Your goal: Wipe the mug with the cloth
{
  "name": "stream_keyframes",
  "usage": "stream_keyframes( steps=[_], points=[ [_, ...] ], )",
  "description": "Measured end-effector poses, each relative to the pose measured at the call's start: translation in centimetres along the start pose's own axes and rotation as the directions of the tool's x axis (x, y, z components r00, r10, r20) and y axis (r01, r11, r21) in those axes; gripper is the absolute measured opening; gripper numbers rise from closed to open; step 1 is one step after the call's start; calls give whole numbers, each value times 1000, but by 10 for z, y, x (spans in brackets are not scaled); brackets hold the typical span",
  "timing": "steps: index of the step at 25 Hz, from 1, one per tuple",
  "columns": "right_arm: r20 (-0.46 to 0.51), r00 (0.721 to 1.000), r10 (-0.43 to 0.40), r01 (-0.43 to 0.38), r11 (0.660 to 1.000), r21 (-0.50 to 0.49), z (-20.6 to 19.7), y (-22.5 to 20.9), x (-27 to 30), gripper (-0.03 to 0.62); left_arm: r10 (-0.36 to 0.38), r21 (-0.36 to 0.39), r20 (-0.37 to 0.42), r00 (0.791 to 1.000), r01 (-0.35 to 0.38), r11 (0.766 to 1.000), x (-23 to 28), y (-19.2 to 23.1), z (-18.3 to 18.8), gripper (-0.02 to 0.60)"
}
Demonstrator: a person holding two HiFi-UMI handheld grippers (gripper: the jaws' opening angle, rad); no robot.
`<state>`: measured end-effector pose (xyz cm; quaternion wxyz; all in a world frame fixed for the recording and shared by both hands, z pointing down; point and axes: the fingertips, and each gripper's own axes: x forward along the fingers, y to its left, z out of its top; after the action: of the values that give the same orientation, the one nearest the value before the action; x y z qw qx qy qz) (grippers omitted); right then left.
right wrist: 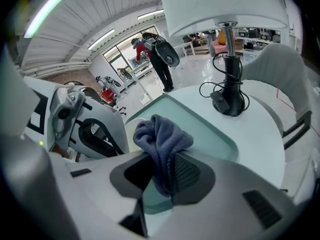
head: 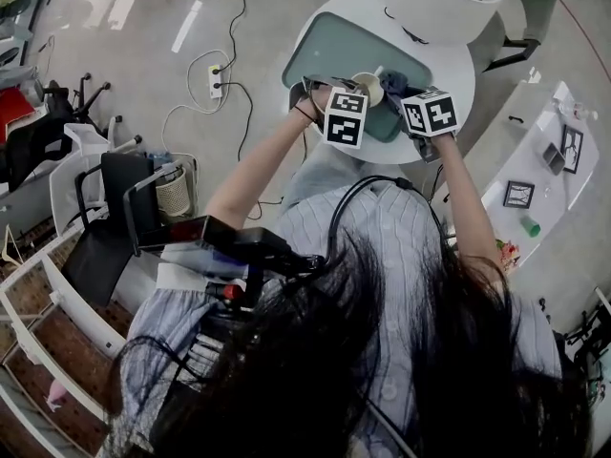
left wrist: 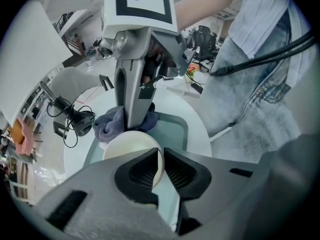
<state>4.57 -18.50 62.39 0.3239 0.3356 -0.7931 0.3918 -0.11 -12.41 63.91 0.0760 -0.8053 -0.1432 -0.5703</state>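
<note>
Left gripper [left wrist: 161, 171] pinches the mug [left wrist: 129, 146] by its rim, seemingly thinly; right gripper [right wrist: 162, 176] clamps the cloth [right wrist: 160, 136]. Hard wiping could twist the mug loose.

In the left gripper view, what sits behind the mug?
The cloth, clamped in the right gripper, bunches just behind the mug. The mug's wall covers the cloth's lower edge, so whether they touch cannot be seen.

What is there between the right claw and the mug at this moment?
The grey-blue cloth: the right claw grips it, and it is bunched just behind the mug. The left gripper view shows this best.
</note>
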Motion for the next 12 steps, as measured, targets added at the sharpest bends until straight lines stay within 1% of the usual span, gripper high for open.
stream_keyframes(
  steps=[4, 6, 7, 9, 12],
  points=[
    [-2, 1000, -18, 18, 1000, 12, 4, 2, 4, 98, -33, 84, 14, 999, 32, 996, -2, -3, -6, 51],
    [3, 1000, -23, 23, 999, 22, 7, 3, 6, 98, -30, 108, 9, 1000, 29, 994, -4, -1, -9, 51],
    [8, 1000, -27, 27, 999, 31, 9, 4, 7, 98, -22, 109, 10, 1000, 21, 994, -5, 0, -10, 51],
    [17, 999, -35, 34, 998, 54, 11, 4, 8, 100, -2, 79, 24, 1000, 0, 997, -6, 3, -11, 51],
    [26, 998, -55, 53, 995, 81, 10, 3, 7, 98, 32, 3, 55, 998, -33, 999, -8, 5, -10, 51]
  ],
)
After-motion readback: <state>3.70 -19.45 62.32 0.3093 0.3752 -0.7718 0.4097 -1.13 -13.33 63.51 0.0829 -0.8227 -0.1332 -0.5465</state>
